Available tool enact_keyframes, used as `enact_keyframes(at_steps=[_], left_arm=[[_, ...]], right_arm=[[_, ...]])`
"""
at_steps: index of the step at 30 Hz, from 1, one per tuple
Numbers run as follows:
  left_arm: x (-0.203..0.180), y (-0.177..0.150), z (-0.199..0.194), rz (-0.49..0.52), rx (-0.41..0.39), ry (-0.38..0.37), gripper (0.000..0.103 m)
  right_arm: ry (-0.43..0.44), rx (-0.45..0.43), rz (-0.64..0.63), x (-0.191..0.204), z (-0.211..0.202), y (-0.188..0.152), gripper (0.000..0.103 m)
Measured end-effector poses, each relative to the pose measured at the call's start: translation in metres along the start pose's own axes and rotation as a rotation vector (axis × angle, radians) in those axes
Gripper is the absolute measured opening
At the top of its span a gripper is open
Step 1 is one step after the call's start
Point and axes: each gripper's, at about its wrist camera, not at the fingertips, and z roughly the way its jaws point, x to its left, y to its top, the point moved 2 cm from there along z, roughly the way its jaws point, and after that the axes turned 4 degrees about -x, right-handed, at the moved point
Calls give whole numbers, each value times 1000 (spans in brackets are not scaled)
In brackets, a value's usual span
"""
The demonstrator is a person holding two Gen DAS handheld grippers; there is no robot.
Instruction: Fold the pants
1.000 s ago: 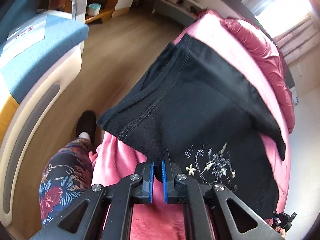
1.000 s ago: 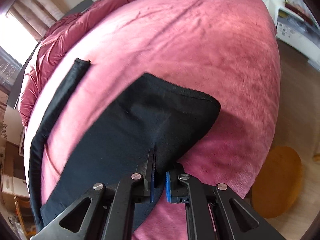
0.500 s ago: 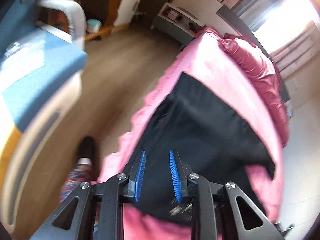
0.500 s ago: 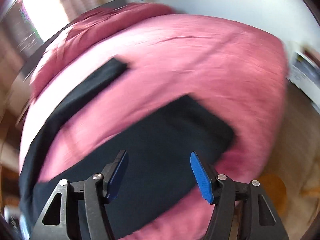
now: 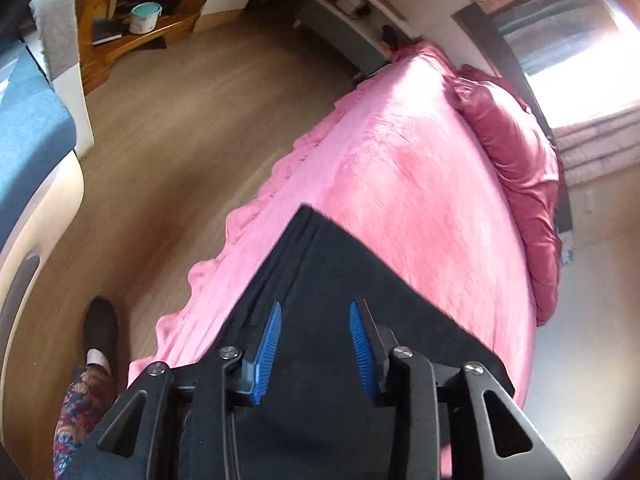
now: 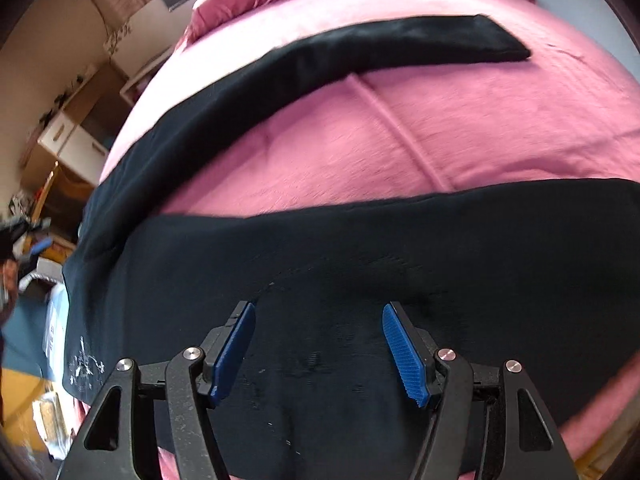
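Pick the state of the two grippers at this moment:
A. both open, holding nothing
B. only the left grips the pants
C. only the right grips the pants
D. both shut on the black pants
A: the left gripper and right gripper both show spread blue pads with the black pants lying flat on the pink bed beyond them.

The left claw (image 5: 314, 322) stands with its two blue-padded fingers (image 5: 267, 354) spread apart, nothing held between them, the black arms of the tool reaching forward from the near edge of the view. The right claw (image 6: 318, 322) is spread wider, its ribbed blue pads (image 6: 402, 354) angled outward and gripping nothing. At the near left of the left wrist view, the person's leg (image 5: 80, 412) in patterned fabric and a dark-shod foot (image 5: 100, 330) show.
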Motion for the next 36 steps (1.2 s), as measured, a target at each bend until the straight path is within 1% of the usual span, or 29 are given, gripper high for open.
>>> enact_keyframes(at_steps=[3, 5, 7, 12, 14, 15, 17, 18, 19, 20, 22, 24, 26, 28, 29, 30, 34, 35, 36], left_arm=[[2, 16, 29, -37, 16, 18, 42], [2, 24, 46, -73, 34, 16, 42], [3, 30, 63, -102, 52, 30, 42], [-3, 41, 91, -110, 56, 61, 42], [-7, 42, 101, -83, 64, 83, 42], [-10, 42, 105, -65, 73, 106, 39], [-14, 42, 108, -31, 61, 103, 29], [-16, 41, 106, -1, 49, 118, 23], [-18, 39, 102, 15, 36, 106, 17], [-20, 39, 98, 21, 25, 96, 15], [-25, 35, 81, 54, -22, 65, 11], [-33, 29, 61, 92, -62, 32, 10], [-44, 21, 35, 127, -91, -29, 10], [-56, 7, 5, 173, -124, -102, 10], [-63, -4, -17, 201, -141, -168, 10], [-66, -14, -34, 222, -156, -210, 10], [-68, -60, -100, 294, -183, -378, 9], [-65, -75, -119, 313, -188, -422, 9], [-59, -84, -130, 324, -189, -445, 9]], right_arm=[[-8, 31, 12, 1, 13, -1, 69], [-15, 38, 15, -1, 17, -2, 70], [-17, 46, 18, 0, 21, -3, 71], [-31, 59, 1, 3, 29, -1, 78], [-40, 59, -6, 7, 33, -1, 80], [-42, 58, -10, 11, 36, -2, 81], [-47, 57, -14, 16, 40, -4, 81], [-47, 57, -16, 13, 45, -1, 82], [-46, 58, -19, 15, 48, -1, 82], [-47, 58, -23, 22, 55, -1, 83], [-49, 59, -32, 27, 58, -1, 84], [-46, 59, -36, 29, 60, -2, 84], [-41, 58, -32, 30, 59, -2, 84], [-42, 57, -35, 31, 59, -2, 84], [-43, 53, -42, 33, 59, -1, 84], [-45, 50, -42, 37, 54, 0, 84], [-19, 14, -22, 39, 45, 13, 80], [-5, 0, -19, 41, 43, 19, 76], [13, -11, -11, 42, 41, 25, 72]])
